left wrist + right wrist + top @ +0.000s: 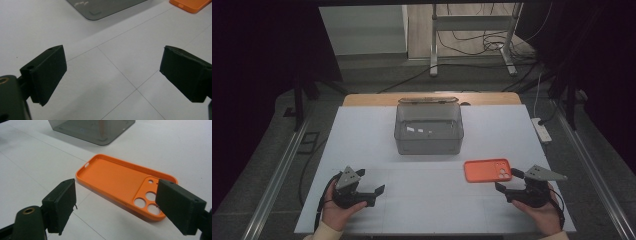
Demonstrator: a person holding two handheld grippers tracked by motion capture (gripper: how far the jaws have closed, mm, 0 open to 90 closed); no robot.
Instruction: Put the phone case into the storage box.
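White table (362, 135) fills the middle of the frame, with a smoky clear plastic bin (428, 128) at upper centre carrying small pale labels too blurred to read. Lower right lies the orange phone case (487, 170), inside up, unmarked, just ahead of the spread, empty right claw (507, 181). Lower left, the left claw (370, 181) is also spread and empty.

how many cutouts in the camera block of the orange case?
4: on the orange phone case in the right gripper view, three large round holes cluster at the camera corner, near the right claw; one small hole sits just above them. That claw's jaw may hide more.
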